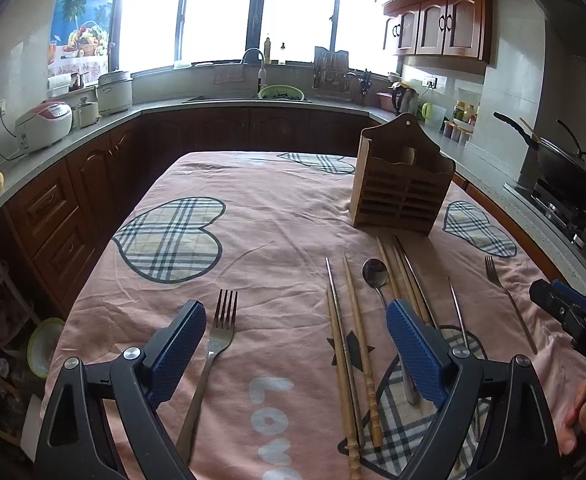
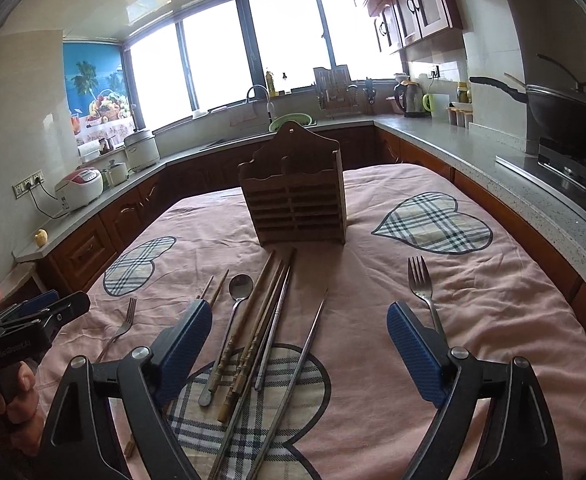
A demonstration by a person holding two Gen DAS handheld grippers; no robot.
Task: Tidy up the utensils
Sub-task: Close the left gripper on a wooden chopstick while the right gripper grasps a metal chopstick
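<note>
A wooden utensil holder [image 1: 401,184] [image 2: 298,204] stands upright on the pink tablecloth [image 1: 277,232]. In front of it lie a spoon [image 1: 376,276] [image 2: 239,292], several wooden and metal chopsticks [image 1: 353,332] [image 2: 269,320] and two forks: one on the left [image 1: 217,340] [image 2: 123,328], one on the right [image 1: 507,296] [image 2: 423,284]. My left gripper [image 1: 297,344] is open and empty, low over the left fork and chopsticks. My right gripper [image 2: 299,344] is open and empty over the chopsticks, and shows at the edge of the left wrist view [image 1: 565,312].
Kitchen counters [image 2: 473,148] surround the table on three sides. A wok [image 2: 569,116] sits on the stove at the right, rice cookers [image 1: 45,124] at the left, a sink [image 1: 281,94] under the windows. A bowl [image 1: 45,346] sits low beside the table's left edge.
</note>
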